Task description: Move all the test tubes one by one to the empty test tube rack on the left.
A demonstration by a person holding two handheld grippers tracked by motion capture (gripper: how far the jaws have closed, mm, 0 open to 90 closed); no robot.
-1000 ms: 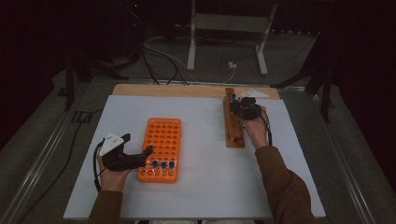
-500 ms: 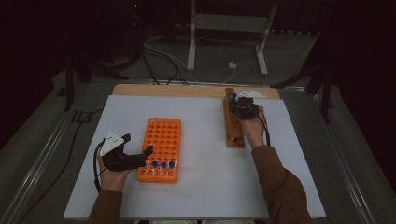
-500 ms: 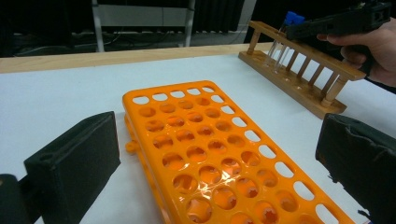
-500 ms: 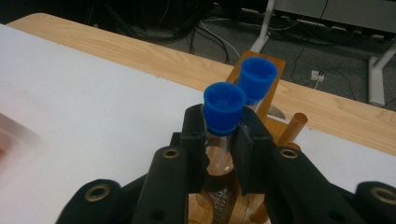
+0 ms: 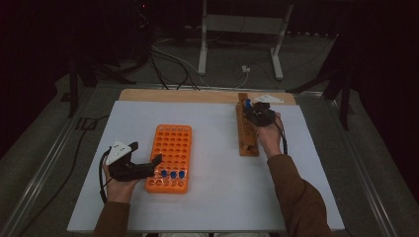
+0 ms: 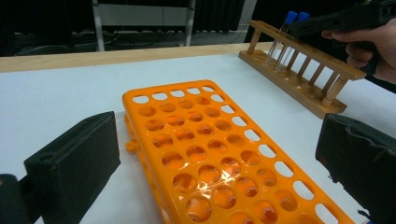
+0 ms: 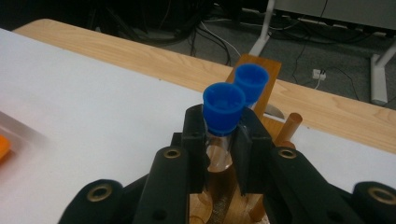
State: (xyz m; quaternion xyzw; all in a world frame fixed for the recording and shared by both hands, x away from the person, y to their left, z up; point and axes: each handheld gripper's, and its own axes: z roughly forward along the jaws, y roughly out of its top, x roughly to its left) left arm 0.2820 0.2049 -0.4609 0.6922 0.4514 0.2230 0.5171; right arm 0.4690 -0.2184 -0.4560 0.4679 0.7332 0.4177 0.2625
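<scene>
A clear test tube with a blue cap (image 7: 224, 108) stands upright between the two black fingers (image 7: 195, 140) of the right gripper (image 7: 219, 144), which are closed on its glass wall just below the cap, one pad on each side. The cap rises clear above the fingertips. A second blue-capped tube (image 7: 251, 84) stands just behind it, outside the grip. Both tubes sit in a wooden test tube rack (image 5: 245, 133) at its far end, and the rack lies lengthwise on the right part of the white surface (image 5: 212, 207), near the surface's wooden back edge. In the high view the right gripper (image 5: 257, 114) is over that far end of the rack, held by the person's right hand (image 5: 269, 138). Well apart, toward the left and nearer the person, lies an orange plastic tube rack (image 5: 170, 148) with many round holes; three blue caps (image 5: 173, 174) show in its near row. The left gripper (image 5: 148, 165) rests at this rack's near left edge, its fingers (image 6: 74, 163) spread wide on either side of the rack's end and gripping nothing.
</scene>
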